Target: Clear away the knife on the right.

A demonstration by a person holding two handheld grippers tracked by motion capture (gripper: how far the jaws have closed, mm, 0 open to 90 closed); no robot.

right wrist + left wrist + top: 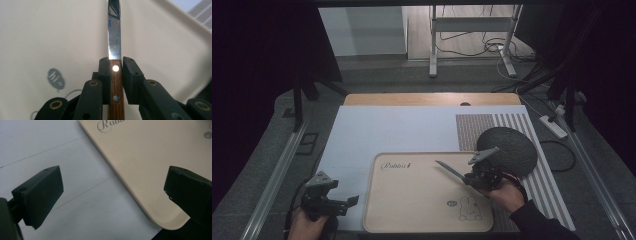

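The right gripper is holding a table knife by its wooden handle, the jaws clamped narrowly on either side just below the upper rivet. In the right gripper view the steel blade is projecting straight ahead of the jaws, with the cream floor of a serving tray lying behind it. In the high view the knife is pointing away from the right hand toward the tray's far left, its tip standing over the tray interior. Whether the blade is touching the tray surface cannot be told.

The left gripper is standing wide and empty. It is sitting just outside the tray's near left corner, which is lying between and ahead of its jaws over a pale table mat.

A dark round woven placemat is resting beyond the right gripper, apart from the knife, on a striped cloth. A printed rabbit is sitting on the tray floor close beside the right hand.

Judged from this layout, the knife is already picked up and carried over the tray; setting it down and releasing the grip are still to be done. The left gripper appears positioned to steady the tray, though it is not yet touching it.
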